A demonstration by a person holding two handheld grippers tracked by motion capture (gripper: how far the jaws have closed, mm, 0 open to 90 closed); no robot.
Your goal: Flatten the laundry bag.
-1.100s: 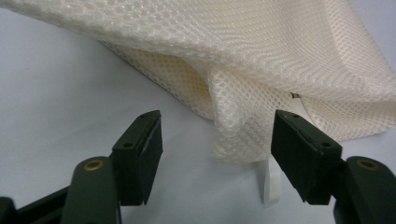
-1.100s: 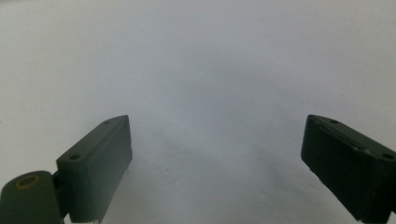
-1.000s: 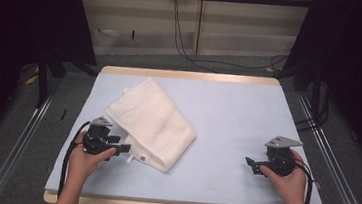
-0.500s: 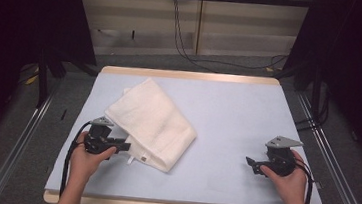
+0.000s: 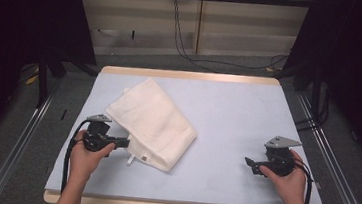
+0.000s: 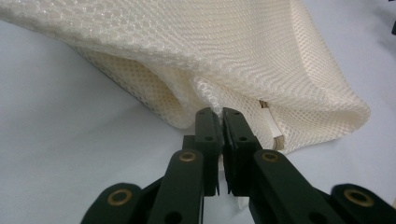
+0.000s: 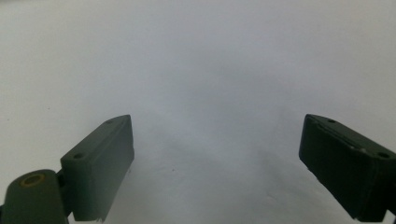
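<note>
At the table's near left, the left gripper (image 6: 222,114) has just been closing and now pinches the folded towel's (image 5: 152,122) edge, ready to lift; the right gripper (image 7: 215,163) waits open.

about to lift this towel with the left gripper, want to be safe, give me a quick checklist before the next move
1. Left gripper closed on the towel: ok. Its jaws have just been closing and now pinch a fold of the near edge.
2. How many layers are caught: cannot tell, the fold hides behind the jaws.
3. Right gripper free: ok, jaws wide open over bare table, nothing between them.
4. Right gripper clear of the towel: ok, it sits well apart at the table's right side.
5. Towel still folded and lying flat: ok.
6. The white tag free of the jaws: ok, it lies beside them at the towel's near corner.
</note>
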